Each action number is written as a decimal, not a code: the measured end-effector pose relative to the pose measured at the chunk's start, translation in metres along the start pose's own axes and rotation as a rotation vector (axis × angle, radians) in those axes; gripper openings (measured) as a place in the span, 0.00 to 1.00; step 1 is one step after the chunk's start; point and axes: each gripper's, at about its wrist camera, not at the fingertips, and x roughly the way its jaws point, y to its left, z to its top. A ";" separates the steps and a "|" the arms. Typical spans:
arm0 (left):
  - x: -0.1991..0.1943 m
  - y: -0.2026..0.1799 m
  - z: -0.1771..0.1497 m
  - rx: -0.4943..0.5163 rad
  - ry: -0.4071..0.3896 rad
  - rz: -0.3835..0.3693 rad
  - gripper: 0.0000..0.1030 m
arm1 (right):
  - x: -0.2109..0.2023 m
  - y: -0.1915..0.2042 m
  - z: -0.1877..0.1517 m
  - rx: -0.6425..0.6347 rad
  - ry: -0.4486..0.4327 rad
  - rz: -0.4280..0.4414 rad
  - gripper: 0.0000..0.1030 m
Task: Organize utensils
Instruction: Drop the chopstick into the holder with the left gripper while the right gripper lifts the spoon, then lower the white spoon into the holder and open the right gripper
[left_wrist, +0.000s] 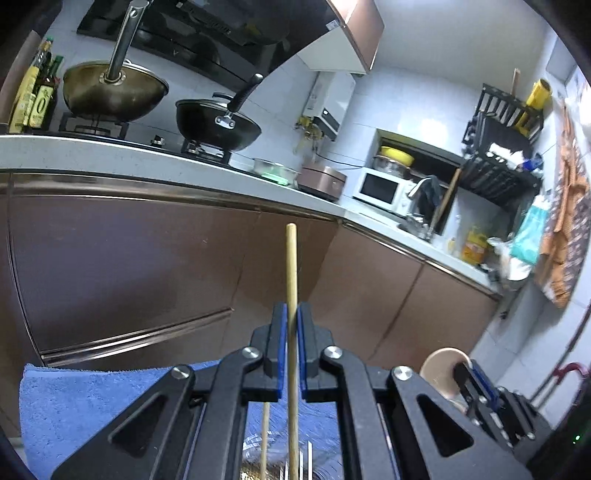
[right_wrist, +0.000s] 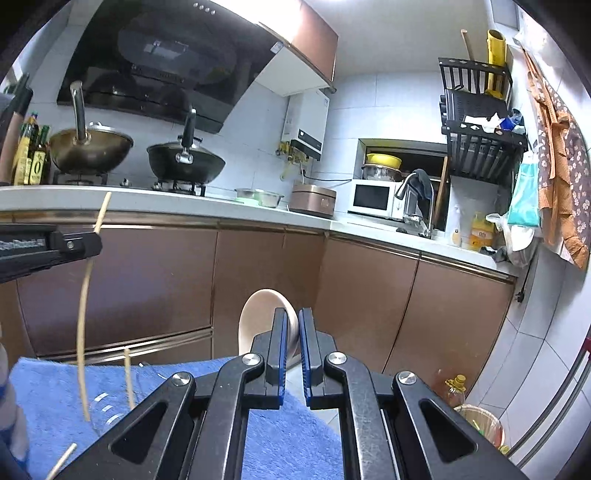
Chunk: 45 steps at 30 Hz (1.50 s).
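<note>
Pinching a wooden chopstick (left_wrist: 291, 280) upright, the left gripper (left_wrist: 291, 325) is held with its blue pads pressed against the stick, which extends above and below the fingers. A beige spoon (right_wrist: 258, 317) is clamped by the right gripper (right_wrist: 293, 332), its bowl projecting ahead of the fingertips. A blue towel (right_wrist: 288, 435) is seen below both grippers, with a second chopstick (right_wrist: 129, 378) standing in a clear glass (right_wrist: 107, 410) beneath the left gripper.

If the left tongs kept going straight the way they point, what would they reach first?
Probably the brown cabinet doors under the counter; the left tongs, shut on a chopstick, point at them with open air between, though depth is unclear.
</note>
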 end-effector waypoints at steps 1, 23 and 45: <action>0.009 -0.002 -0.007 0.010 -0.001 0.018 0.05 | 0.004 0.001 -0.003 -0.004 0.006 -0.003 0.07; -0.005 0.034 -0.070 0.034 0.054 0.004 0.36 | -0.012 0.004 -0.037 0.057 0.088 0.100 0.33; -0.140 0.054 -0.080 0.136 0.187 0.129 0.53 | -0.135 -0.029 -0.015 0.246 0.112 0.172 0.58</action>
